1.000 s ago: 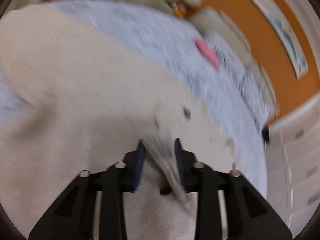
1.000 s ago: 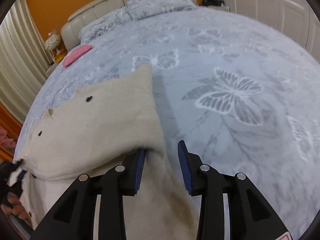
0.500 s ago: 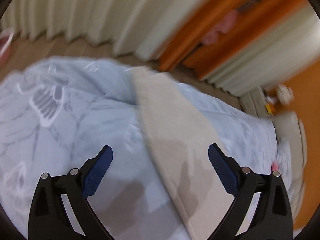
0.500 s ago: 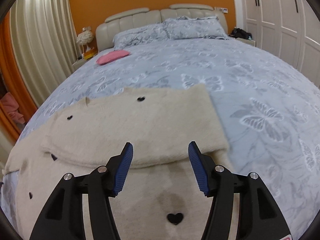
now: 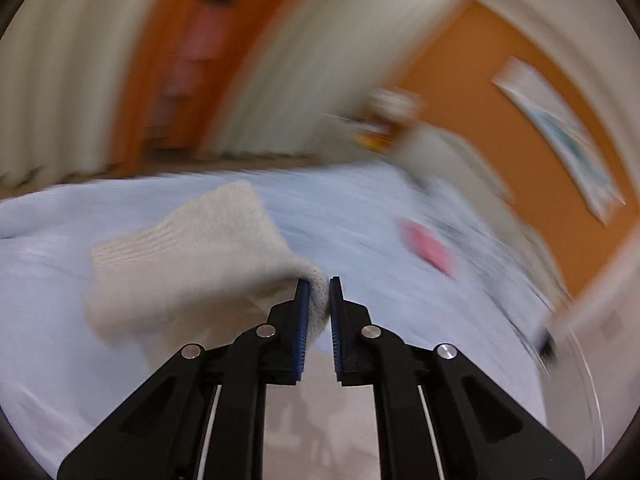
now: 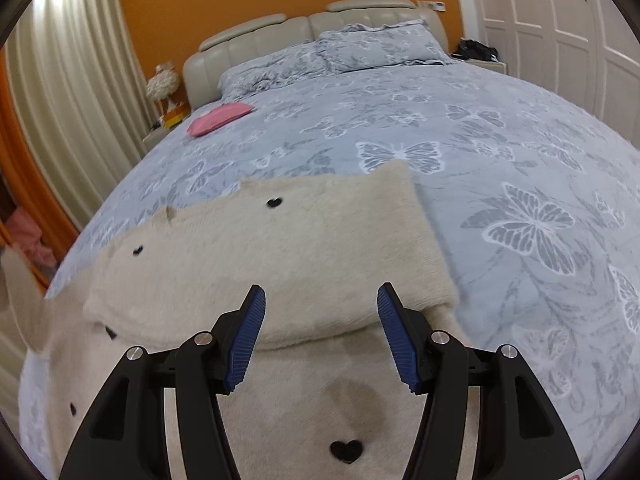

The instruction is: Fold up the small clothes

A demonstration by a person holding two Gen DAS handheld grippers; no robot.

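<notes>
A cream knitted cardigan with small black hearts lies on the grey butterfly bedspread, its right side folded over the body. My right gripper is open and empty just above the folded edge. In the blurred left wrist view my left gripper is shut on a cream sleeve and holds it lifted above the bedspread. The sleeve's ribbed cuff hangs out to the left. The raised sleeve also shows at the left edge of the right wrist view.
A folded pink cloth lies near the pillows at the head of the bed; it also shows in the left wrist view. Cream curtains hang on the left, white wardrobe doors on the right.
My left gripper let go, opened wide, then shut on the sleeve and lifted it. My right gripper released the folded edge, opened and drew back a little.
</notes>
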